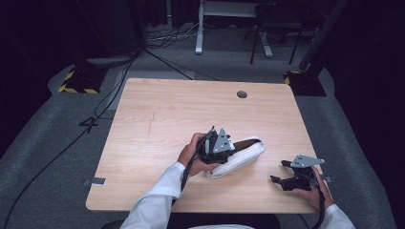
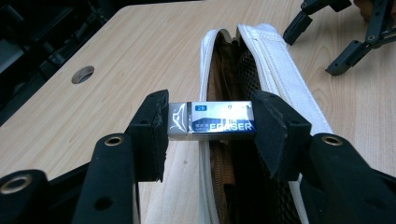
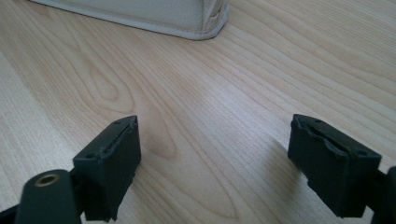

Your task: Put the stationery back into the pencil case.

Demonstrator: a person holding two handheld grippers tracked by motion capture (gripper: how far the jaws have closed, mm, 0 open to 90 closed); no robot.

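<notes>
Clamped between the left gripper's (image 2: 210, 123) two jaws is one eraser (image 2: 212, 120), held directly above the gaping mouth of one white pencil case (image 2: 275, 65) lying on the wooden table (image 1: 157, 114); the right gripper (image 3: 212, 158) hovers nearby, jaws wide apart, gripping nothing

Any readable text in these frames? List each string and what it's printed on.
"ERASER": on the blue and silver sleeve of the rectangular eraser clamped in the left gripper, above the open white fabric zip pouch.
"2B": in the small blue box on that sleeve's top edge; tiny, so not certain.
Small print above "ERASER" and the white logo at the sleeve's left end: too blurred to read.
Pouch, light wooden table, right gripper: no text seen.
</notes>
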